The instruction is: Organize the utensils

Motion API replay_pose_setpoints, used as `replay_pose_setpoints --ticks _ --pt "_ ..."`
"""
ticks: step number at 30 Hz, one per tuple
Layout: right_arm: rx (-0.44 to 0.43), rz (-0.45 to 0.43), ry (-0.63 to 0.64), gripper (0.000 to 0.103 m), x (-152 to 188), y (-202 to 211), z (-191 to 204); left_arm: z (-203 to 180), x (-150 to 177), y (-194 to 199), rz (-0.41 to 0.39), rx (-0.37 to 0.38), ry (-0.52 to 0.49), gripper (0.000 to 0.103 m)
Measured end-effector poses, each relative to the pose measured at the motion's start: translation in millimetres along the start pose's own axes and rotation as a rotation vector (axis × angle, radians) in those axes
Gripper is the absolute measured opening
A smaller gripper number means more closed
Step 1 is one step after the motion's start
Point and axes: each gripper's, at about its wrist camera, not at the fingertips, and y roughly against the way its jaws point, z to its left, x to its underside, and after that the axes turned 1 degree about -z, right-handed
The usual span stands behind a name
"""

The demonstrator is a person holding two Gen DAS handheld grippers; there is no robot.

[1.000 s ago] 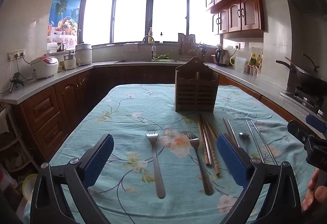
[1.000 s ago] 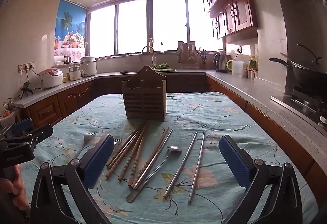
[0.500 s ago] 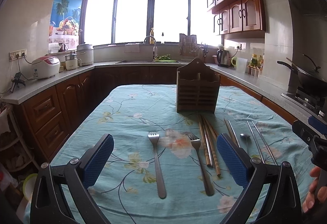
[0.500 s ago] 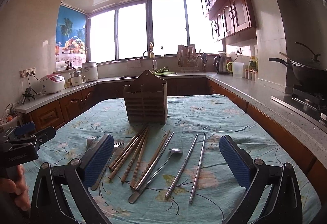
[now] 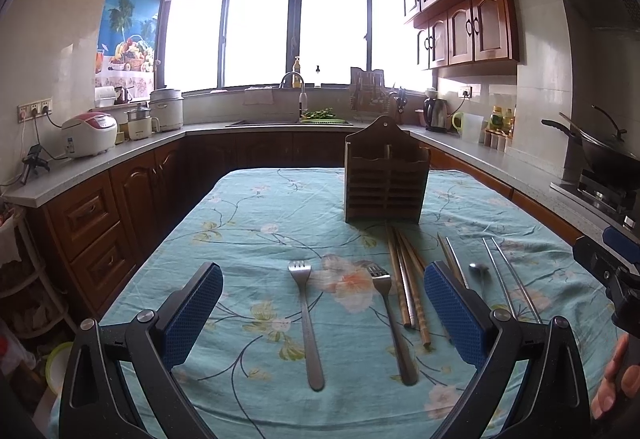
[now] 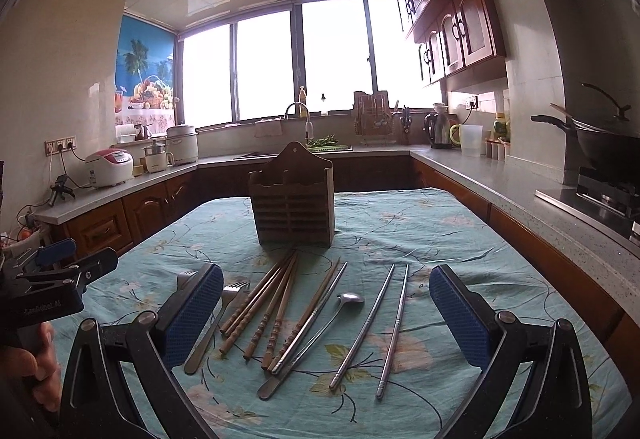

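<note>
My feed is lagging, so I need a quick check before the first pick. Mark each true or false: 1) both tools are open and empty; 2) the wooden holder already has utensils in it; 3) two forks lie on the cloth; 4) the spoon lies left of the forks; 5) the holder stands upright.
1) Both tools are open and empty. True: the left tool and the right tool hold nothing.
2) The wooden holder already has utensils in it. False: no handles show above its rim.
3) Two forks lie on the cloth. True: one fork and a second fork.
4) The spoon lies left of the forks. False: it lies to their right, past the wooden chopsticks.
5) The holder stands upright. True.
</note>
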Motion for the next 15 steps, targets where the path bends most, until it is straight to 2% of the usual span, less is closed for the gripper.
replay_pose_setpoints --ticks 15 --pt "-0.031 -0.002 0.001 0.103 0.4 -1.8 3.0 2.1 -1.6 -2.5 0.007 0.002 0.004 0.102"
